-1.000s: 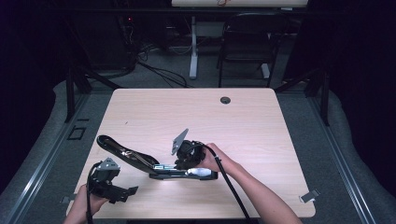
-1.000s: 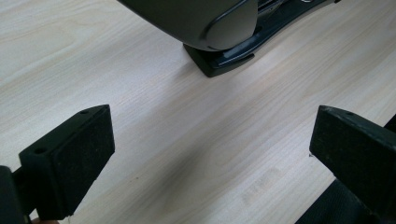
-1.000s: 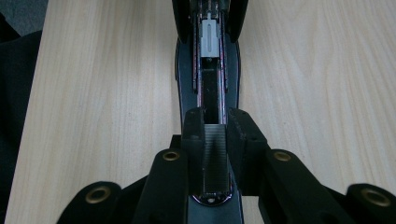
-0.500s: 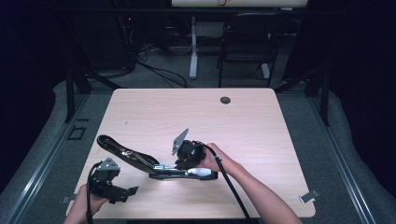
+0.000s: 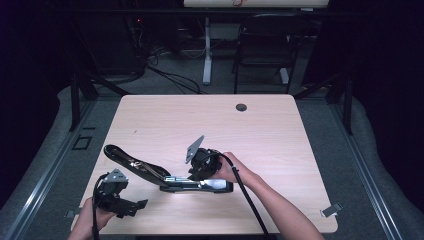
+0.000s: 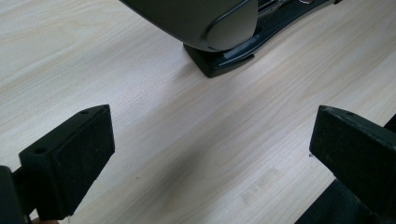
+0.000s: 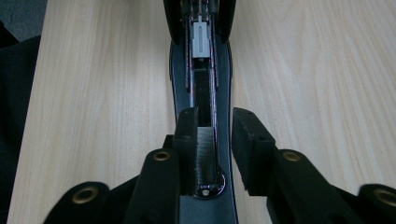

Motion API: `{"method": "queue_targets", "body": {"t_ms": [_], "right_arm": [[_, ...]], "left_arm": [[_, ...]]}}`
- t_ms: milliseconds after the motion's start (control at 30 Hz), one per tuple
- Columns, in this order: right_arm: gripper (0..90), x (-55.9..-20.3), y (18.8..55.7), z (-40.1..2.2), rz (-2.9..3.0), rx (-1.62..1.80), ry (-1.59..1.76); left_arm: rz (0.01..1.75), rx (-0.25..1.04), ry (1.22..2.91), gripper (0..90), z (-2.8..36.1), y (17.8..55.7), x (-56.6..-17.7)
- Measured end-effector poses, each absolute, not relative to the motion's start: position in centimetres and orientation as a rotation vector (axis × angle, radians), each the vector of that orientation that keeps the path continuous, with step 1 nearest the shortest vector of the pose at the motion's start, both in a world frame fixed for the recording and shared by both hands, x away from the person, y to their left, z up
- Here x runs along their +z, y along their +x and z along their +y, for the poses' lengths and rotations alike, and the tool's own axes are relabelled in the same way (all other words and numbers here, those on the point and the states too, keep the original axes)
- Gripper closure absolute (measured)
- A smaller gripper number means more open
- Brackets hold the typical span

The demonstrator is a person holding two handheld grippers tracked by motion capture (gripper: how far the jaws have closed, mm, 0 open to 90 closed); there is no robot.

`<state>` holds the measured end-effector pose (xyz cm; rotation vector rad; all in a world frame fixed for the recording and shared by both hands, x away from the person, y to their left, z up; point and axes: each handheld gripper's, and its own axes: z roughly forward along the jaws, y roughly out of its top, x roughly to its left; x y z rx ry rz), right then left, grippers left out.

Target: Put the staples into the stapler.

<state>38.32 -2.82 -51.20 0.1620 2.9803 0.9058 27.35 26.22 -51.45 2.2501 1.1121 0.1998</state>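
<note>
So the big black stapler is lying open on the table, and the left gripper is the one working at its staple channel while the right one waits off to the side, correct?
Not quite: the sides are swapped. In the high view the right gripper is at the open stapler on the table, and the right gripper view shows its fingers astride the staple channel. The left gripper waits aside, fingers wide apart.

Right hand-held gripper (image 7: pixel 215 149) jaws just opened wider, staple strip (image 7: pixel 205 161) between them
</note>
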Motion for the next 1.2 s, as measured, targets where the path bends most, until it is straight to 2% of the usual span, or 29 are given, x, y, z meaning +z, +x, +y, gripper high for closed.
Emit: {"method": "queue_targets", "body": {"t_ms": [167,400,567,767,1200], "right_arm": [[57.1,-51.0,38.3,-2.7,2.967,0.885,0.215],[30.5,-50.6,38.2,-2.6,2.957,0.884,0.287],[15.5,-50.2,38.2,-2.6,2.959,0.818,0.341],[9.3,-49.6,38.0,-3.7,2.954,0.831,0.419],[8.2,-48.7,37.6,-5.5,2.884,0.84,0.522]], "left_arm": [[1.122,0.198,2.24,0.0,26.3,27.3,-51.4],[1.139,0.193,2.229,0.0,26.4,27.4,-51.4],[1.152,0.2,2.212,0.0,26.5,27.4,-51.3],[1.156,0.196,2.218,0.1,26.7,27.4,-51.1],[1.208,0.218,2.153,0.1,27.0,27.9,-51.1]]}}
